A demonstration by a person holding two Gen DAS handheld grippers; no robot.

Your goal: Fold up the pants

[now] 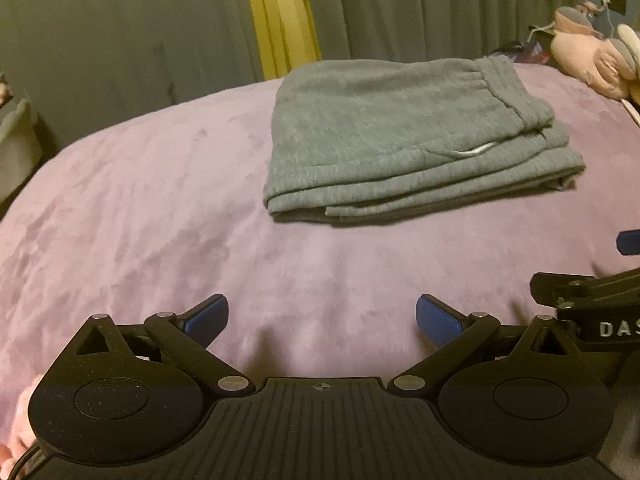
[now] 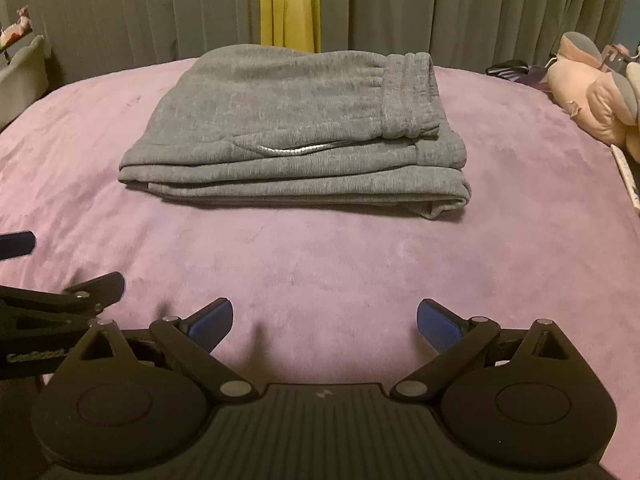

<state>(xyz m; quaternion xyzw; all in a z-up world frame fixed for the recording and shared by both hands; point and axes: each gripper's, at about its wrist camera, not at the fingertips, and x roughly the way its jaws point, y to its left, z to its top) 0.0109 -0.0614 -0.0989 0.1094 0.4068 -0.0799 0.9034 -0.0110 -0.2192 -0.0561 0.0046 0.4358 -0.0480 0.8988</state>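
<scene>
Left wrist view: the left gripper (image 1: 322, 320), a black linkage with blue rubber pads, hangs low over the mauve velvety bedspread (image 1: 140, 220), its two fingers spread wide apart with nothing between them. Ahead of it and off to its right lie the grey fleece pants (image 1: 400, 132), folded into a compact rectangular stack of several layers, well apart from the pads. The ribbed elastic waistband (image 1: 504, 84) sits on top at the far right of the stack, and a pale drawstring (image 1: 472, 152) peeks from between the layers on the near side.

From the right wrist view, the right gripper (image 2: 324, 322) is likewise spread and empty, the pants (image 2: 288, 120) straight ahead of it and a little to its left. The two tools sit side by side, each showing at the edge of the other's view. Beyond the stack hang grey pleated curtains (image 2: 480, 8) with a yellow strip (image 2: 290, 4) between them, and a pink plush toy (image 2: 592, 92) lies off to the right.

To my eye the folding looks finished: edges roughly aligned, the stack resting flat, neither tool touching the cloth. Only the lowest layer pokes out a little at the near right corner (image 2: 452, 204). If anything remains, it would be tucking that corner in, which calls for the right gripper to reach forward, pinch lightly and avoid dragging the upper layers askew. Otherwise, both tools can simply keep clear.
</scene>
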